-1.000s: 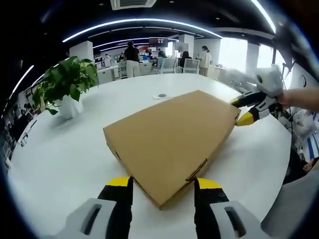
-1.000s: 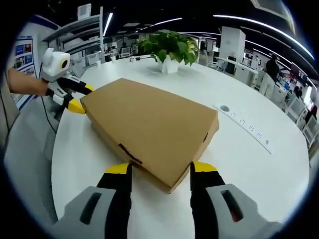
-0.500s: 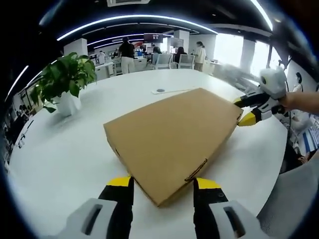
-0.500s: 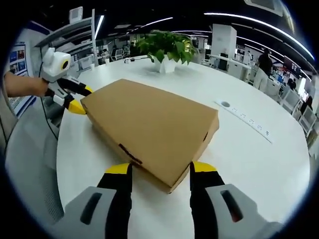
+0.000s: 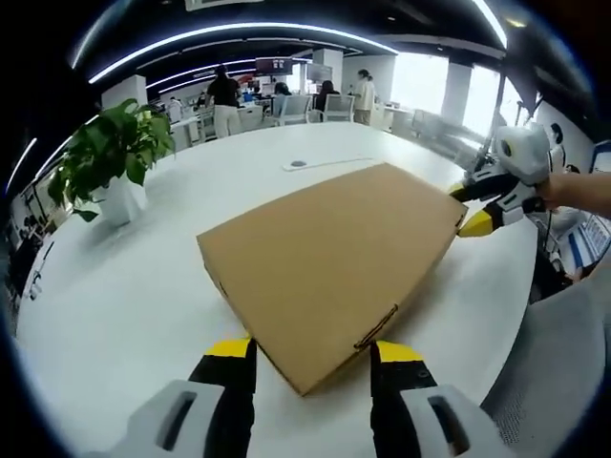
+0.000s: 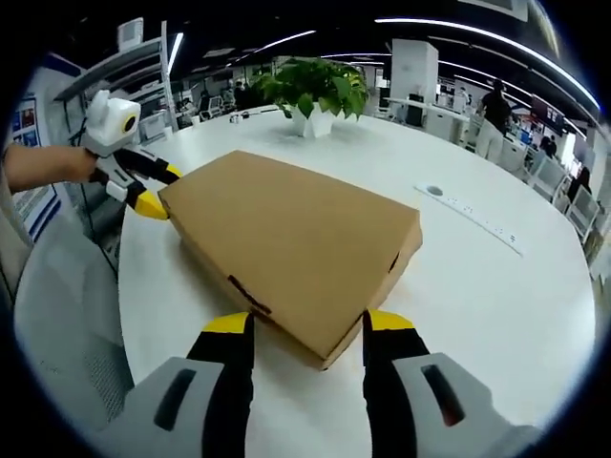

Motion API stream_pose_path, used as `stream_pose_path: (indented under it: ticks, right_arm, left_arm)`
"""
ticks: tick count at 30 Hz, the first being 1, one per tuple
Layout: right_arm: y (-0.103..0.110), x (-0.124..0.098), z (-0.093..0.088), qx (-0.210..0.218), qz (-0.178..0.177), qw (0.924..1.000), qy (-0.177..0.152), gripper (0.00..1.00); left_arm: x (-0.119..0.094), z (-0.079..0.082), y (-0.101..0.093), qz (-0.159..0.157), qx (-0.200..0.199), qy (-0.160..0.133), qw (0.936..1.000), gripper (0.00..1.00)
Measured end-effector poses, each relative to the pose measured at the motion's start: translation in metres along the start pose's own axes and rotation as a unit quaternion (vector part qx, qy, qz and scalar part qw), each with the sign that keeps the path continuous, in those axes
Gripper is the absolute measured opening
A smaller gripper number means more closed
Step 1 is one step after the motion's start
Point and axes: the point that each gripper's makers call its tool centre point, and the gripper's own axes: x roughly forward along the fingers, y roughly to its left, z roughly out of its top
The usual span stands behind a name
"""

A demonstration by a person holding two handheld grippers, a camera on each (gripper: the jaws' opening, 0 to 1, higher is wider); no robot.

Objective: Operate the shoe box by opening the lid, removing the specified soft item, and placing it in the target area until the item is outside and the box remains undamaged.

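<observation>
A flat brown cardboard shoe box [image 5: 329, 262] lies shut on the white round table [image 5: 124, 286]. In the left gripper view, the left gripper [image 5: 313, 355] stands open at the box's near corner, a yellow-tipped jaw on each side of it. The right gripper [image 5: 474, 206] straddles the opposite far corner in the same way, held by a hand. From the right gripper view, the box [image 6: 296, 243] runs away from the open right gripper [image 6: 307, 329], and the left gripper [image 6: 155, 189] sits at the far left corner. The lid is down and nothing inside shows.
A potted green plant [image 5: 110, 157] [image 6: 310, 91] stands on the table beyond the box. A flat socket strip [image 5: 325, 164] [image 6: 473, 215] lies on the tabletop. Grey chairs [image 5: 563, 363] [image 6: 67, 315] flank the table edge. Several people stand among desks far behind.
Both views have drifted a little with the hands. The box and both grippers keep the same places relative to each other.
</observation>
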Motion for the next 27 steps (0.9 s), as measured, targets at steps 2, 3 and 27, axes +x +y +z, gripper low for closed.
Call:
stream_pose_path:
  ticks: [2, 3, 27]
  right_arm:
    - [0.005, -0.001, -0.001, 0.003, -0.002, 1.0, 0.0, 0.41]
    - [0.007, -0.001, -0.001, 0.004, -0.002, 1.0, 0.001, 0.4]
    - [0.062, 0.001, -0.003, -0.002, -0.006, 1.0, -0.002, 0.36]
  left_arm:
    - [-0.002, -0.002, 0.002, -0.004, 0.004, 0.002, 1.0, 0.47]
    - [-0.003, -0.003, 0.003, -0.005, 0.005, 0.002, 1.0, 0.47]
    - [-0.03, -0.028, 0.024, -0.039, 0.041, 0.025, 0.9981, 0.47]
